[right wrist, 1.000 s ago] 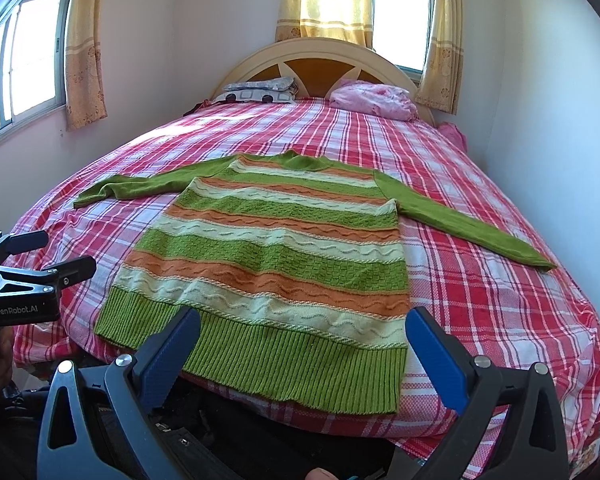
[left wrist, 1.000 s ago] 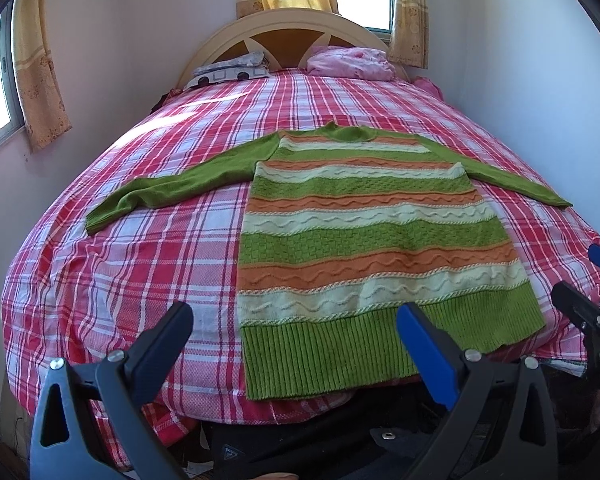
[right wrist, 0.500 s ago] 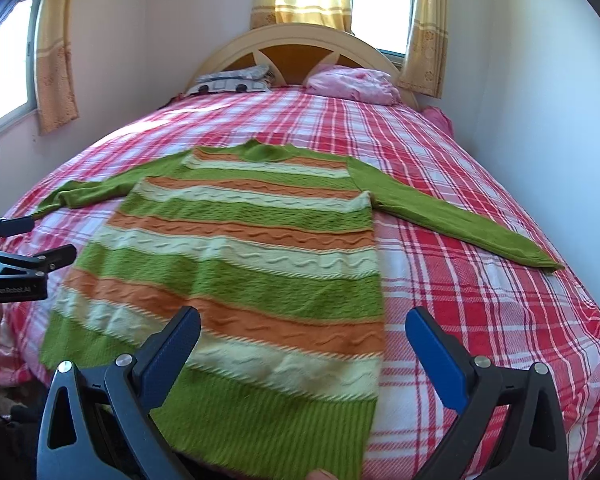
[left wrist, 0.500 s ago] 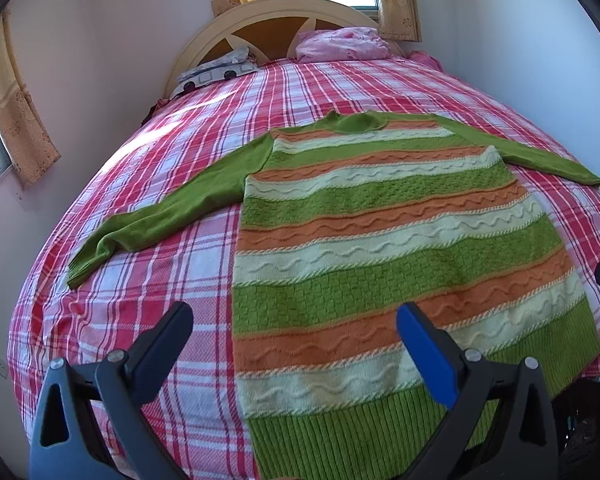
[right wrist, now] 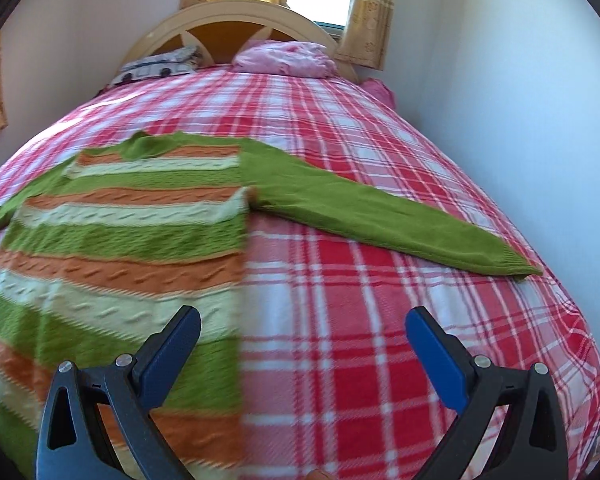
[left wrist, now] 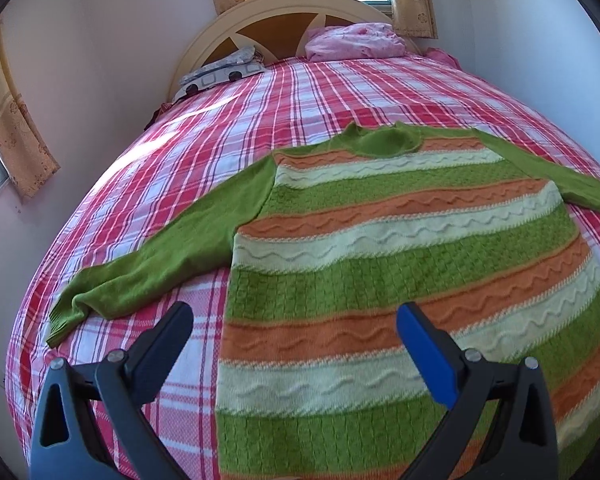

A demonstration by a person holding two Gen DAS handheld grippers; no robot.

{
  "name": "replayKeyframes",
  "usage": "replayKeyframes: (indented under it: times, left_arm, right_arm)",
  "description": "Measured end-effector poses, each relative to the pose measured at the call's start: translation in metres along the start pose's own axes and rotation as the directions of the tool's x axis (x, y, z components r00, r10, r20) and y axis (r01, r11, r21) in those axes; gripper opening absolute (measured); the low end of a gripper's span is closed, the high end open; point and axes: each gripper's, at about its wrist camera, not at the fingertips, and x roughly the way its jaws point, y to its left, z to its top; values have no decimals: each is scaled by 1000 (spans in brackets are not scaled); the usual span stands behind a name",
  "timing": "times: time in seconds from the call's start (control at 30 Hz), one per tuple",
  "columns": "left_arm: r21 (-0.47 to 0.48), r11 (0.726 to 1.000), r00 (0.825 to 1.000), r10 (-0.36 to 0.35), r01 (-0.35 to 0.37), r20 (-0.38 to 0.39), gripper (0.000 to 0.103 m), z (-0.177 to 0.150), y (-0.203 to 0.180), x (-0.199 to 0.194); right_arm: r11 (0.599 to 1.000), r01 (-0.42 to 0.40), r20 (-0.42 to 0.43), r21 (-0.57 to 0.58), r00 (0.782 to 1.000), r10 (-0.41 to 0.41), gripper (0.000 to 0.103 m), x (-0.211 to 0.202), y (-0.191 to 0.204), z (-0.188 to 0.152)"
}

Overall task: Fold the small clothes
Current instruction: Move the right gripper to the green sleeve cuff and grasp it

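A knitted sweater (left wrist: 400, 264) with green, orange and cream stripes lies flat, face up, on the plaid bed, sleeves spread out. My left gripper (left wrist: 296, 356) is open and empty above the sweater's left side, near the left sleeve (left wrist: 160, 264). The sweater also shows in the right wrist view (right wrist: 132, 236). My right gripper (right wrist: 302, 354) is open and empty above the sweater's right edge, with the right sleeve (right wrist: 400, 220) stretched out ahead to the right.
The bed has a red, pink and white plaid cover (right wrist: 380, 320). A pink pillow (left wrist: 352, 40) and a patterned pillow (left wrist: 220, 74) lie by the headboard (left wrist: 284, 20). Walls stand close on both sides; curtained windows are behind the headboard.
Both grippers have moved forward from the foot of the bed to over the sweater, the left towards the left sleeve, the right towards the right edge. Both stayed open.
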Motion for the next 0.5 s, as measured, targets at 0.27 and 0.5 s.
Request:
replayKeyframes:
  times: [0.27, 0.5]
  left_arm:
    - [19, 999, 997, 47, -49, 63, 103, 35, -15, 30]
    - [8, 999, 998, 48, -49, 40, 103, 48, -27, 64]
  right_arm:
    - [994, 99, -44, 36, 994, -98, 102, 44, -48, 13]
    - [983, 155, -86, 101, 986, -146, 102, 70, -94, 13]
